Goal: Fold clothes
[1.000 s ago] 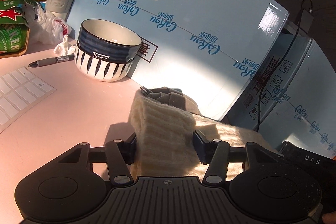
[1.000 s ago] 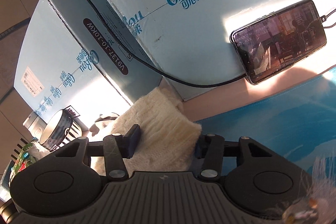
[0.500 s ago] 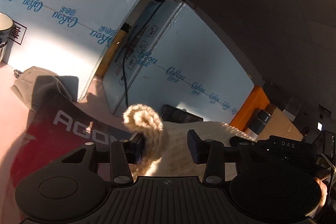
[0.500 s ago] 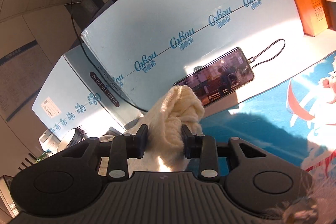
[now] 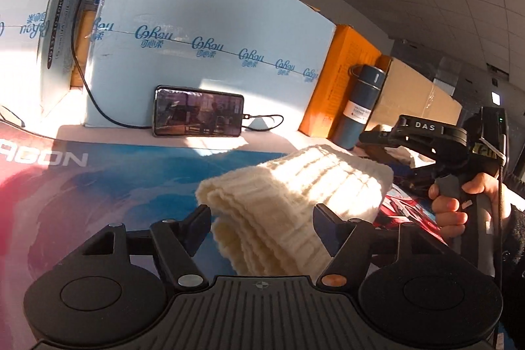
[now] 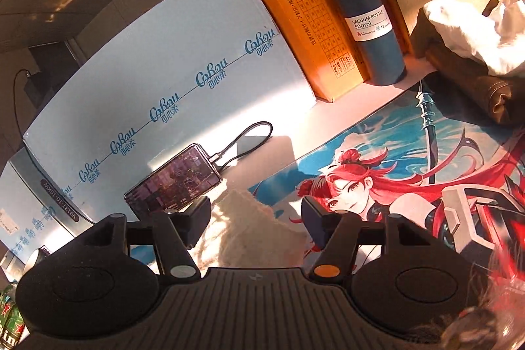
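Observation:
A cream ribbed knit garment (image 5: 295, 195) lies folded in several layers on the printed desk mat (image 5: 131, 186). My left gripper (image 5: 262, 223) is open, its fingers standing apart on either side of the folded edge. My right gripper (image 6: 256, 217) is open too, with a corner of the same knit garment (image 6: 242, 228) between its fingers, not pinched. The right gripper also shows in the left wrist view (image 5: 426, 140), held in a hand at the right, over the far end of the garment.
Pale blue cartons (image 5: 213, 48) line the back. A phone (image 5: 198, 112) on a cable leans against one. An orange box (image 6: 295, 5) and a blue vacuum bottle (image 6: 364, 12) stand at the back right. A brown bag with white cloth (image 6: 475, 41) lies at the far right.
Both grippers carried the knit garment to the right, from the pink table onto the printed mat, then opened and let go. The garment now lies folded over.

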